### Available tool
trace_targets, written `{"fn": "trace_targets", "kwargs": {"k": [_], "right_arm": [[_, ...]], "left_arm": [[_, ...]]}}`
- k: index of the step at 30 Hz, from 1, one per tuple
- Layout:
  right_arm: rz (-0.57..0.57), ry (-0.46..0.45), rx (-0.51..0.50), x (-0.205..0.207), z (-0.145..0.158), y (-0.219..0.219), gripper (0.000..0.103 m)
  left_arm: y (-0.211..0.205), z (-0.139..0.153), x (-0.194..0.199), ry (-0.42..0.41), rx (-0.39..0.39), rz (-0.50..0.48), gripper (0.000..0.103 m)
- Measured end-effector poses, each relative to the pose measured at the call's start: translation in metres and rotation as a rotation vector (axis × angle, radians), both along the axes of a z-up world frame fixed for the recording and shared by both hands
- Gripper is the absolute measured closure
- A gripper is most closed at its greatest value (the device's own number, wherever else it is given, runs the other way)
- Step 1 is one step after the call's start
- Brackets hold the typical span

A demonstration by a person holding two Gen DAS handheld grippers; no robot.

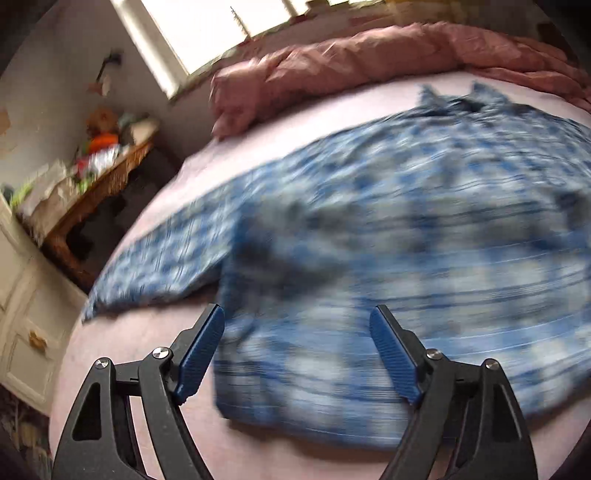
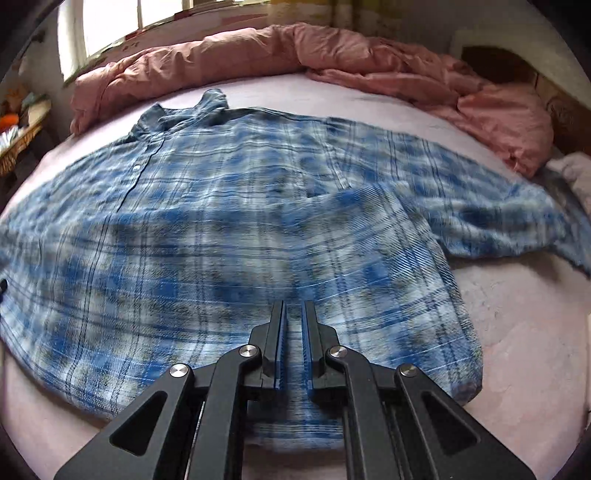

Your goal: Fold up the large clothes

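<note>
Blue plaid shirt (image 2: pixel 221 221) flat on bed (image 2: pixel 517 332); left tool (image 1: pixel 297 314) spread apart above hem; right tool (image 2: pixel 293 306) pinched together.

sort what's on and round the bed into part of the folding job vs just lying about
Job:
shirt
left gripper
right gripper
bed

Lying about:
duvet
wicker shelf with clutter
window
cupboard

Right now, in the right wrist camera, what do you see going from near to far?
right gripper → plaid shirt → bare sheet → pink duvet → window
</note>
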State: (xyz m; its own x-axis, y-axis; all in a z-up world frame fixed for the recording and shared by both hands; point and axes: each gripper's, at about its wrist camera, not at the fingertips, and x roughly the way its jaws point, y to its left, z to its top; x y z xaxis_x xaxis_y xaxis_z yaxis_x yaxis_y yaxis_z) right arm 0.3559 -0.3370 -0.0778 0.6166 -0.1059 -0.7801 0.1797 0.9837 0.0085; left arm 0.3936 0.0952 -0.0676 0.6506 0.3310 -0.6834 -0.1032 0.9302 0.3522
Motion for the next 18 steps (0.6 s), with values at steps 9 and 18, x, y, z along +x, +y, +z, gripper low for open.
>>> {"fn": "trace_targets", "kwargs": {"k": [9,18], "right_arm": [[-0.185,-0.039,-0.031,-0.005,0.006,-0.041,0.096],[0.140,-0.055,0.144,-0.008,0.025,0.020,0.088]], "left_arm": [[0.062,0.017,-0.009,-0.073,-0.055,0.123,0.035],[0.001,0.054,-0.030,-0.122,-0.425,-0.164,0.036]]}}
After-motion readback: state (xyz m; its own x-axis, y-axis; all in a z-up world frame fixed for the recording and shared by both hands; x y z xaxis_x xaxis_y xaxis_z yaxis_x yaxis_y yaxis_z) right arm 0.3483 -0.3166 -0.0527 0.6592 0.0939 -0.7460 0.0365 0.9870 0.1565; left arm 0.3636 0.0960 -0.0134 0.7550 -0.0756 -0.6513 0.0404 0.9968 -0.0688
